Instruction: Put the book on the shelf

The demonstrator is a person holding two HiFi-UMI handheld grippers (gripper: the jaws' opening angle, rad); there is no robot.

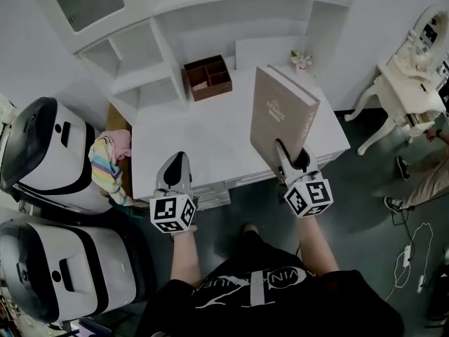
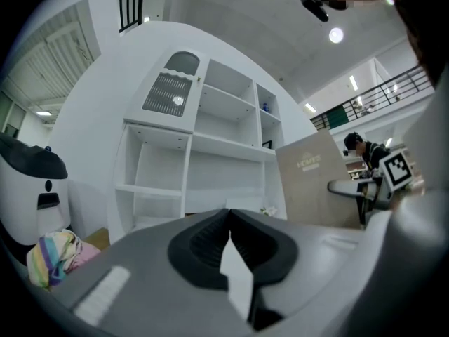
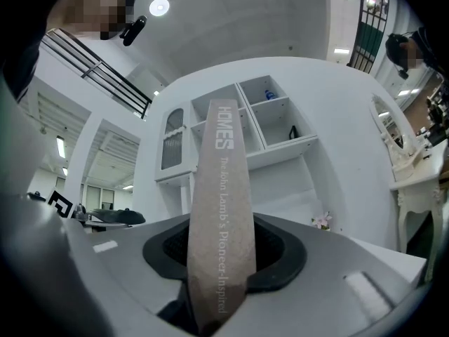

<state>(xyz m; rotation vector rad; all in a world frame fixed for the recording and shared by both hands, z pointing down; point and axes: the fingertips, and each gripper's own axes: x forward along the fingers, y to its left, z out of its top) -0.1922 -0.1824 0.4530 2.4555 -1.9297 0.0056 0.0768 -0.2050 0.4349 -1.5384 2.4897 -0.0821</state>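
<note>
White, smooth desk [image 1: 210, 139] and a boxy white shelf [image 1: 140, 69] stand ahead of both claws. The right claw [image 1: 283, 149] pinches a flat, tan, hard book [image 1: 280, 114], which stands up tall above it. The left claw [image 1: 178, 159] is closed and holds nothing.

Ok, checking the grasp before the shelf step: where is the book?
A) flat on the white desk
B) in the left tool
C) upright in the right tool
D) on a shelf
C: the book stands upright with its lower end clamped in the right tool, spine facing that tool's camera.
</note>
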